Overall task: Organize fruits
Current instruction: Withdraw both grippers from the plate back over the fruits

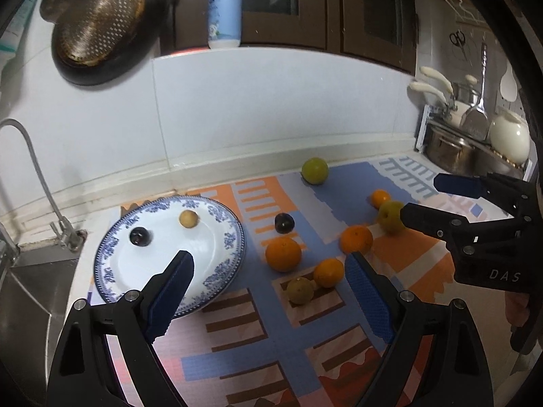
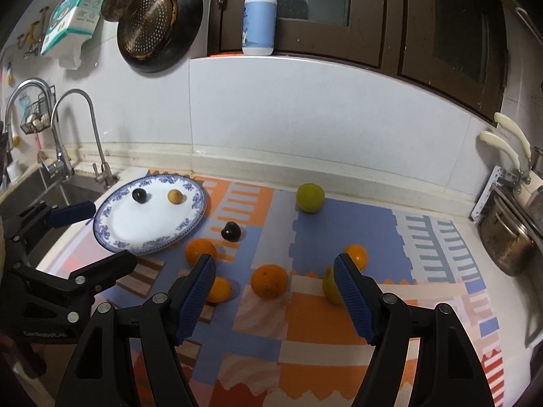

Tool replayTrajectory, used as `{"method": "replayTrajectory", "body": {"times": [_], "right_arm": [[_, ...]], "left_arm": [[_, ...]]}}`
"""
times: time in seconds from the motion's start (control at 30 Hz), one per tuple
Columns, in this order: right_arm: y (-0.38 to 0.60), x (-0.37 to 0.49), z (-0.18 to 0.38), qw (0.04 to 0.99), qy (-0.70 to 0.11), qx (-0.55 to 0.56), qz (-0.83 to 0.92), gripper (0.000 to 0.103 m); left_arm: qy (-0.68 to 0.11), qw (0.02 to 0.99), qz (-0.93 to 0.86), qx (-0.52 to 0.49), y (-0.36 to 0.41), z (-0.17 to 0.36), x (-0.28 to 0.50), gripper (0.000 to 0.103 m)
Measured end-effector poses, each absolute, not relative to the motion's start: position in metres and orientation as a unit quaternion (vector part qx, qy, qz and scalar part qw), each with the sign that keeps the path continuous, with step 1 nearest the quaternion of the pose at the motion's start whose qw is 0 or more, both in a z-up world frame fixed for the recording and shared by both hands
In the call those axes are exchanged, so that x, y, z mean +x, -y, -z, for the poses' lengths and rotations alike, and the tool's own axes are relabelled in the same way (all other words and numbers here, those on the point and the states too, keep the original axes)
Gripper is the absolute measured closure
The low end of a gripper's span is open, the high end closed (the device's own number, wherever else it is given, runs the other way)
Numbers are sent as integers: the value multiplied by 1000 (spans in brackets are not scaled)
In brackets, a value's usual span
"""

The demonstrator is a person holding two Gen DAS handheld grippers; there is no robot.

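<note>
A blue-and-white plate (image 1: 217, 264) (image 2: 115, 234) holds a dark plum (image 1: 139, 236) (image 2: 139, 195) and a small yellow fruit (image 1: 188, 218) (image 2: 175, 196). On the patterned mat lie several oranges (image 1: 283, 253) (image 2: 269, 280), another dark plum (image 1: 284, 223) (image 2: 231, 231), a green fruit at the back (image 1: 315, 170) (image 2: 310, 197), and smaller yellow-green fruits (image 1: 300, 290). My left gripper (image 1: 269, 268) (image 2: 101, 234) is open and empty, over the plate's right edge. My right gripper (image 2: 275, 271) (image 1: 419, 196) is open and empty, with a green fruit (image 1: 390, 216) (image 2: 331, 286) by its right finger.
A steel sink (image 1: 30, 302) with faucets (image 2: 85, 129) lies left of the plate. Pots and utensils (image 1: 475, 135) stand at the right. A tiled wall runs behind, with a hanging pan and strainer (image 2: 156, 20) and a lotion bottle (image 2: 259, 20) on the ledge.
</note>
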State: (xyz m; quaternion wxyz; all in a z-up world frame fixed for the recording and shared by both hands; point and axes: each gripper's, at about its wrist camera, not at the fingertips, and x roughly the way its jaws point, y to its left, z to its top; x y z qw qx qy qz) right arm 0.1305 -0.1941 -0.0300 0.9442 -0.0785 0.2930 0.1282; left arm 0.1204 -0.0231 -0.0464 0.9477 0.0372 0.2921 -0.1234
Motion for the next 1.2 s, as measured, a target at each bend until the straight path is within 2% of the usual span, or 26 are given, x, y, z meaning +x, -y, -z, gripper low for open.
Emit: {"method": "replayTrajectory", "body": {"times": [0.47,0.8,0.93,1.2], "right_arm": [[195,155,71,923,-347,-75,-145,31],[197,173,95,912,-375,-71,-154,31],[197,180,103,907,-384,-70,-159,32],[195,194,114,898,-399,-67,-172,38]], "left_arm": [[-355,920,157,50,38,87,144,38],[-383,906,169,66,47,106,155,44],[-396,899,175,65,48,110,161,53],[-405,894,182,61,49,112,167,60]]}}
